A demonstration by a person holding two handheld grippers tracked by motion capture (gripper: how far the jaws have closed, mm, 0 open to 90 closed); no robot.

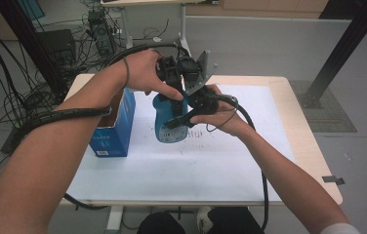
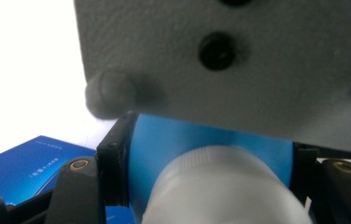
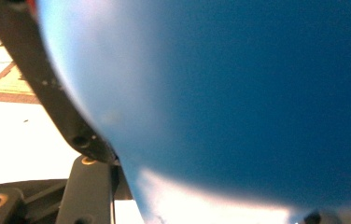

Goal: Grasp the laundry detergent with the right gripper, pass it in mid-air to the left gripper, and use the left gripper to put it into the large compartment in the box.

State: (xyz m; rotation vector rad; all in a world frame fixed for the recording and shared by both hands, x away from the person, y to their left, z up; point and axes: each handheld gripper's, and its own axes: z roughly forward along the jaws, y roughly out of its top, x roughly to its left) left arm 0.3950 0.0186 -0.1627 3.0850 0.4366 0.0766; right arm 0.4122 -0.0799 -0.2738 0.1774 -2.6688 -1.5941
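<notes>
Jaws of both grippers clamped on the blue bottle (image 1: 171,124), its cap (image 2: 225,186) blurred, half-hidden.

surface: table (image 1: 313,146) | cover: white sheet (image 1: 181,170) | on sheet: blue box (image 1: 115,129), blue bottle (image 1: 169,129)

There is one blue bottle (image 1: 168,127) with one white cap (image 2: 220,186), and one blue box (image 1: 115,130) stands beside it on the one bench (image 1: 269,161). Two tongs are counted, the left tongs (image 1: 177,92) and the right tongs (image 1: 181,119), one in each of the two hands.
</notes>
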